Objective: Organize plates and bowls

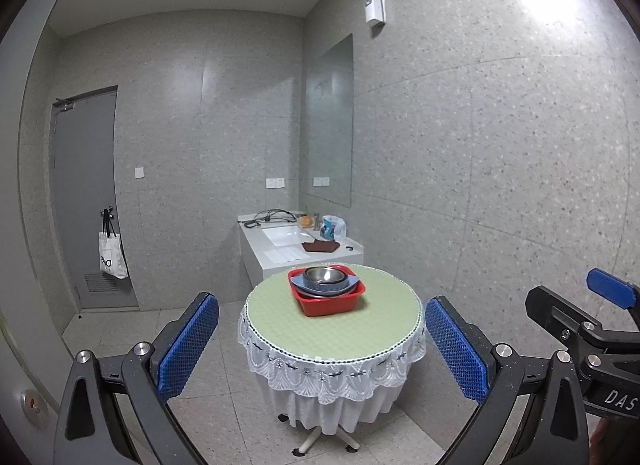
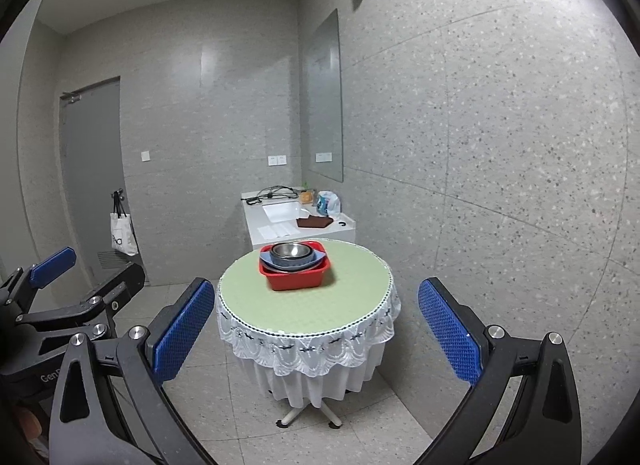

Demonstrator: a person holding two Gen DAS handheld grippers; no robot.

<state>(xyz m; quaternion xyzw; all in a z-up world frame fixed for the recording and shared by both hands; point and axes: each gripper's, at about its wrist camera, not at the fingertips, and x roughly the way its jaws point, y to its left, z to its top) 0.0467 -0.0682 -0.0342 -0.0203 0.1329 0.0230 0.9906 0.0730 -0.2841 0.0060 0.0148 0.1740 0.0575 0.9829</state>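
**Dishes Stacked in Red Basin**

A red basin, square with rounded corners, sat upright on the round table, toward its far side. Nested inside the basin lay a blue plate with pointed corners reaching over the basin's rim. On that plate rested a blue-grey bowl, and in it, uppermost, a shiny steel bowl, mouth upward.

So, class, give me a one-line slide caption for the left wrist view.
Open left gripper faces a round table holding a red basin of stacked bowls.
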